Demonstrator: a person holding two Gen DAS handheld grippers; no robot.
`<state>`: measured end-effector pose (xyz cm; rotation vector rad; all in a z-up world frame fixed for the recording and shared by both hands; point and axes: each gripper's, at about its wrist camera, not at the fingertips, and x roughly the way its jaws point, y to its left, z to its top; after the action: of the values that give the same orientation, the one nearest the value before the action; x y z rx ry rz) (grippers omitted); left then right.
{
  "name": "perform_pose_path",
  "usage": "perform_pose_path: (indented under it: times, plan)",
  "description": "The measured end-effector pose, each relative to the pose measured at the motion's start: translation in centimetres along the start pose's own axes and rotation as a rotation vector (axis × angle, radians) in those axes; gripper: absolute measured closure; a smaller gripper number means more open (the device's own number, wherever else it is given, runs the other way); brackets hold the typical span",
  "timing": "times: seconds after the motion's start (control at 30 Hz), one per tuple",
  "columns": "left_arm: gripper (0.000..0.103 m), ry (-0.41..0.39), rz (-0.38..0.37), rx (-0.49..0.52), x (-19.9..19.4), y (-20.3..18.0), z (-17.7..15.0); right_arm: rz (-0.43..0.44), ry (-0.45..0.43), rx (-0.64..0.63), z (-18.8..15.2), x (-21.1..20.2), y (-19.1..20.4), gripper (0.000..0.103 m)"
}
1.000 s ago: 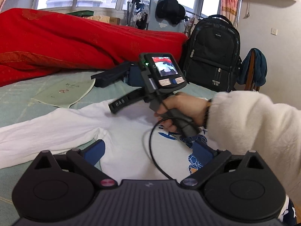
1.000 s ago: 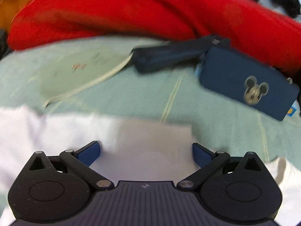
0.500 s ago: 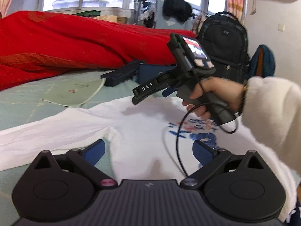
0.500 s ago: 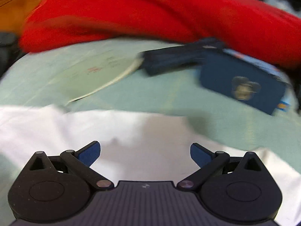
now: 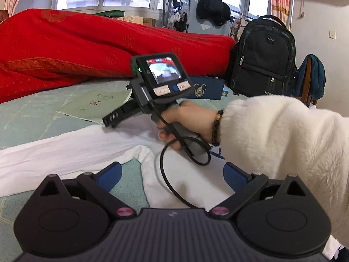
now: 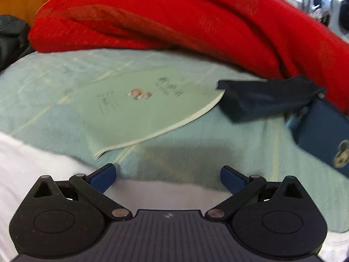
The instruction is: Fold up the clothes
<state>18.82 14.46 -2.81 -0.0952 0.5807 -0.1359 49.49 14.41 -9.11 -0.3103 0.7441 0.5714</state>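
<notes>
A white long-sleeved shirt (image 5: pixel 82 146) lies flat on the pale green bed sheet (image 5: pixel 39 118), one sleeve stretched out to the left. My left gripper (image 5: pixel 172 174) hovers open over the armpit area, nothing between its blue fingers (image 5: pixel 109 174). A hand in a fluffy white sleeve (image 5: pixel 272 142) holds my right gripper (image 5: pixel 111 119) low at the shirt's far edge. In the right wrist view, the right gripper (image 6: pixel 168 174) is open, its blue pads (image 6: pixel 104 174) just past the edge of the white shirt (image 6: pixel 157 194), with nothing between them.
A thin green booklet (image 6: pixel 141 109), a dark pouch (image 6: pixel 268 98) and a blue Mickey pouch (image 6: pixel 322 135) lie on the sheet beyond the shirt. A red quilt (image 5: pixel 87 43) is heaped along the far side. A black backpack (image 5: pixel 264 59) stands at the right.
The right gripper, raised half a second ago, has come back down and forward to the shirt's far edge, swinging left towards the booklet. The left gripper stays open and almost still.
</notes>
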Motion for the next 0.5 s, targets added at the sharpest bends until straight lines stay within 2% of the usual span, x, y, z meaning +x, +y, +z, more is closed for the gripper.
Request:
perform_pose_path:
  times: [0.17, 0.3, 0.37, 0.5]
  plan:
    - [0.004, -0.006, -0.009, 0.001, -0.3, -0.1, -0.1, -0.014, -0.03, -0.026, -1.0, -4.1, -2.5, 0.0]
    - [0.004, -0.008, -0.017, 0.008, -0.3, -0.4, -0.1, -0.055, 0.015, -0.038, -3.2, -6.7, -5.7, 0.0]
    - [0.004, -0.002, -0.017, 0.01, 0.0, -0.5, -0.1, -0.04, 0.051, -0.003, -4.5, -7.5, -7.5, 0.0]
    - [0.004, 0.018, -0.008, 0.017, 0.7, -0.8, -0.2, -0.027, 0.118, 0.077, -6.5, -6.9, -10.0, 0.0]
